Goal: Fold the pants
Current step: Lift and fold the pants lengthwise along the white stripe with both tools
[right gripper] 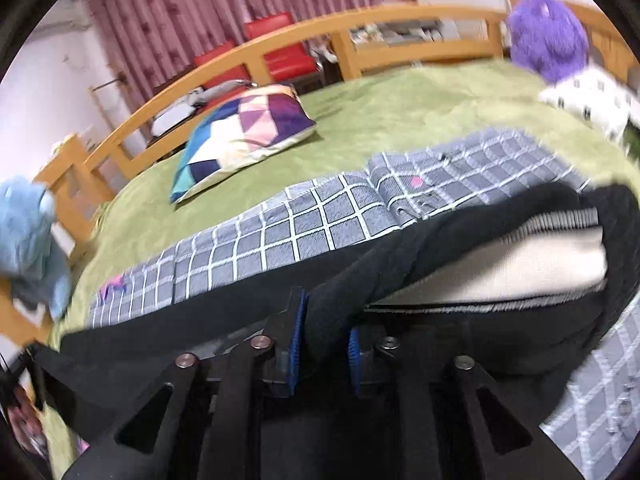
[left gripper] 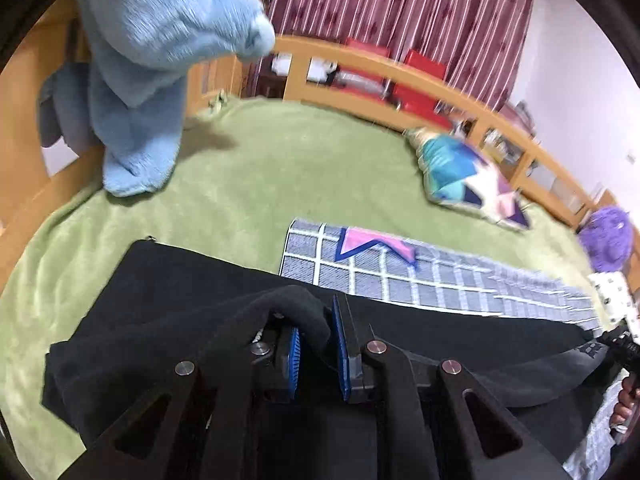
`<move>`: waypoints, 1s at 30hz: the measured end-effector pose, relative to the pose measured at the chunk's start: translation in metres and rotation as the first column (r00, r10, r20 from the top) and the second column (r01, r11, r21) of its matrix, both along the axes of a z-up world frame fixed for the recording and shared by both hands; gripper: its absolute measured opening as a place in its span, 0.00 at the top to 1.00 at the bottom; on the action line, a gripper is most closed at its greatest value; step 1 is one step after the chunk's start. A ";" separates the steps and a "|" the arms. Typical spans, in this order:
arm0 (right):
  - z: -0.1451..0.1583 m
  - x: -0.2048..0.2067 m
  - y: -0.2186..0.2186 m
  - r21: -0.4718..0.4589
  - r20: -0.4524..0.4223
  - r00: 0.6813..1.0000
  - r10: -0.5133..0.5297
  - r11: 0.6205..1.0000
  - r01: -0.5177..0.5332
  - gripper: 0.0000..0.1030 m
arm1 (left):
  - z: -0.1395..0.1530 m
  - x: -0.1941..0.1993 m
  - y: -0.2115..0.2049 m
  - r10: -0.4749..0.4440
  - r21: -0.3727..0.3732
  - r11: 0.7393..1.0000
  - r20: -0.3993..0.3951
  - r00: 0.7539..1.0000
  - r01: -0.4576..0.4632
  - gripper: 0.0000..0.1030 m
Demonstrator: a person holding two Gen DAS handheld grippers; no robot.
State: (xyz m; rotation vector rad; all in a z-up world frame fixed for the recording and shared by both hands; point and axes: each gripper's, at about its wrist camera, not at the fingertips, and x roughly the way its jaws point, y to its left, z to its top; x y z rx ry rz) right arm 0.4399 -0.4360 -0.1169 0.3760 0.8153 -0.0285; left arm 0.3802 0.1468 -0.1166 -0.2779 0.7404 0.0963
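While both grippers clench folds of the black pants [left gripper: 168,304], the garment hangs slack between them just above the green bed cover [left gripper: 256,184], stretched in front of the grey checked blanket [left gripper: 400,280]. The left gripper [left gripper: 318,344] has its blue-padded jaws pinched on a bunched ridge of the cloth; the right gripper [right gripper: 326,340] has its jaws closed on a thicker roll beside the waistband [right gripper: 560,220], whose pale lining [right gripper: 500,268] gapes open. To fold well, the two hands should likely travel together and level, keeping the held edge taut so it lands square on the cloth below, and neither grip should slacken before the fabric lies flat. Only the right wrist view shows the waistband and lining beyond the pants; it also shows the patchwork pillow [right gripper: 244,132] beyond the blanket more sharply. Only the left wrist view shows the free black end lying on the cover, and a light blue plush toy [left gripper: 152,60] at the far corner of the bed beyond it.
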 end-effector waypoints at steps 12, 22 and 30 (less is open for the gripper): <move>-0.027 -0.036 0.022 -0.029 0.007 0.999 0.036 0.999 -0.035 0.42 | 0.001 -0.068 0.013 0.035 0.046 0.998 0.055 0.998 -0.037 0.24; -0.036 -0.124 0.053 -0.096 -0.061 0.988 0.142 0.984 -0.147 0.42 | -0.042 -0.117 0.027 0.063 0.127 0.991 -0.092 0.994 -0.051 0.24; -0.060 -0.160 0.059 -0.127 -0.121 0.983 0.137 0.980 -0.152 0.42 | -0.078 -0.071 0.027 0.083 0.270 0.962 -0.157 0.984 -0.038 0.85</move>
